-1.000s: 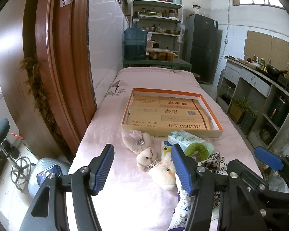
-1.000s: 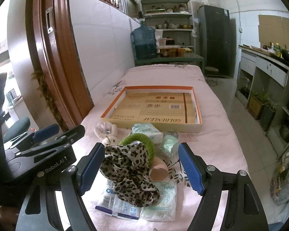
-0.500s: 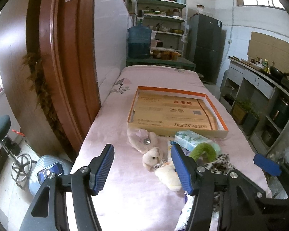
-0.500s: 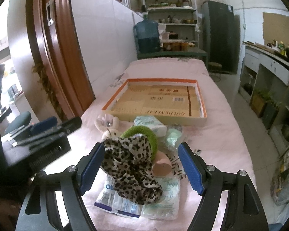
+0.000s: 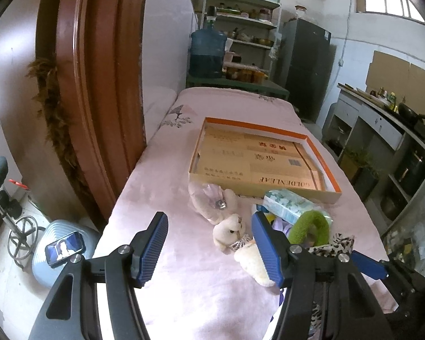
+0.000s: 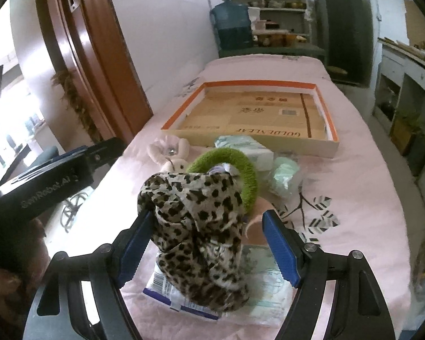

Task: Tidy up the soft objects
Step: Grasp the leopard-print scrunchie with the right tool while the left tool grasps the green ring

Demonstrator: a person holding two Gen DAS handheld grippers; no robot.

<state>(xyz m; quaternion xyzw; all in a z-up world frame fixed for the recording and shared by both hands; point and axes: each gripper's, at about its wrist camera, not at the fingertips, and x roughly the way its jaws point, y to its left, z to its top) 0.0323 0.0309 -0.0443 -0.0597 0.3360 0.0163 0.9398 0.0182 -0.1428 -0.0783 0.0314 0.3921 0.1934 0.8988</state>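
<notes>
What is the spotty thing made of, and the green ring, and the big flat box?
Leopard-print cloth: thin woven fabric, it folds and drapes limply. Green ring: fuzzy plush or terry, judging by its nap. Box: printed cardboard, matte tan panels with an orange rim.

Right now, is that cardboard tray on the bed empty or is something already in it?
Empty. The cardboard tray shows only its printed bottom; the plush rabbit and leopard-print cloth lie outside it.

Left claw [image 5: 209, 243] spread wide, right claw [image 6: 206, 245] spread wide, both level
</notes>
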